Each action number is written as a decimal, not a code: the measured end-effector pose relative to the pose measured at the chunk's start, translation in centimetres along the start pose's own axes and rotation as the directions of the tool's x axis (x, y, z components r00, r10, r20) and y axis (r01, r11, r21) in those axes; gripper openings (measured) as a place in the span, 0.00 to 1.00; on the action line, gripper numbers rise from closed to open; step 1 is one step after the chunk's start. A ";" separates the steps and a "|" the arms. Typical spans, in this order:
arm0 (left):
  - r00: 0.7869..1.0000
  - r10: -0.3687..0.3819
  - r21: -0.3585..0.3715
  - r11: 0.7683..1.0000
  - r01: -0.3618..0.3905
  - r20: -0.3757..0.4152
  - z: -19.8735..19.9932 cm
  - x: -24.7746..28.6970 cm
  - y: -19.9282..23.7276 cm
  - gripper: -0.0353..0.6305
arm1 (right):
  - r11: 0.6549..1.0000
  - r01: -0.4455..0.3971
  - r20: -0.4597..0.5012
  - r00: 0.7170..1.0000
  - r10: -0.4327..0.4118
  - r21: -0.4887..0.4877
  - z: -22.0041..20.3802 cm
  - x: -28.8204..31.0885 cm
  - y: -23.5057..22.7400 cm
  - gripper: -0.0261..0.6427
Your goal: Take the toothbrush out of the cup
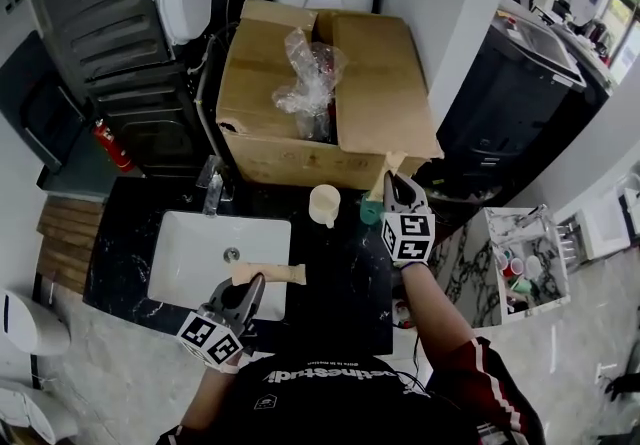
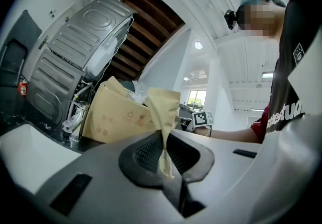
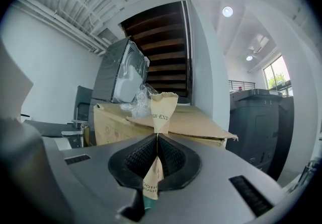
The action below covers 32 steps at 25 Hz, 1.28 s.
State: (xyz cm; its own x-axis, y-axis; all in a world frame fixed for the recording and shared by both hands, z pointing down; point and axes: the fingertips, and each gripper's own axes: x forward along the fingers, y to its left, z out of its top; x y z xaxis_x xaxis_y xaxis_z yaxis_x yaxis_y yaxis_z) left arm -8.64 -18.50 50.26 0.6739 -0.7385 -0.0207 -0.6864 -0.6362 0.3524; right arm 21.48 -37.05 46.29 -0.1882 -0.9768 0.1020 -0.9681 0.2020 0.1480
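Observation:
A cream cup (image 1: 325, 205) stands on the black marble counter (image 1: 340, 283), behind the white sink (image 1: 190, 258). My right gripper (image 1: 390, 180) is raised to the right of the cup and is shut on a paper-wrapped toothbrush (image 3: 161, 108). That tan packet (image 1: 384, 188) has a teal lower end and stands upright between the jaws. My left gripper (image 1: 257, 281) is shut on a second tan paper packet (image 1: 270, 274), held flat over the sink's front edge. In the left gripper view this packet (image 2: 163, 112) sticks up from the closed jaws (image 2: 164, 143).
A large open cardboard box (image 1: 380, 83) with a crumpled plastic bag (image 1: 305, 73) fills the back of the counter. The faucet (image 1: 212, 188) stands behind the sink. A red fire extinguisher (image 1: 112, 145) sits far left. A small marble stand (image 1: 520, 268) with cups is at the right.

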 end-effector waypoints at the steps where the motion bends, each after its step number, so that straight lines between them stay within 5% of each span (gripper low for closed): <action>1: 1.000 0.004 0.004 1.000 -0.004 0.001 0.0 0.1 0.0 0.11 | 1.000 -0.002 0.002 1.000 0.002 -0.001 0.1 -0.5 0.2 0.10; 13: 0.999 -0.046 0.117 0.992 0.046 0.003 0.1 3.6 -1.2 0.11 | 0.999 -0.028 0.015 0.999 0.028 0.029 -0.7 -10.8 4.7 0.09; 21: 0.996 -0.090 0.123 0.988 0.091 -0.020 -1.1 6.1 -3.1 0.11 | 0.995 -0.040 -0.026 0.999 0.042 0.089 -2.3 -18.7 8.6 0.09; 32: 0.994 -0.105 0.127 0.986 0.109 -0.042 -1.6 6.1 -3.4 0.11 | 0.993 -0.042 -0.027 0.999 0.045 0.109 -2.7 -19.1 9.0 0.10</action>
State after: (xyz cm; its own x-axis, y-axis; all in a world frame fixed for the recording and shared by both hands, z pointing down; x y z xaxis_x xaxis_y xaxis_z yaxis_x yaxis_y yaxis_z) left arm -1.77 -20.46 50.40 0.7529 -0.6578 -0.0187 -0.6378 -0.7364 0.2259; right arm 16.79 -16.43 48.38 -0.2273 -0.9644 0.1349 -0.9716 0.2340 0.0352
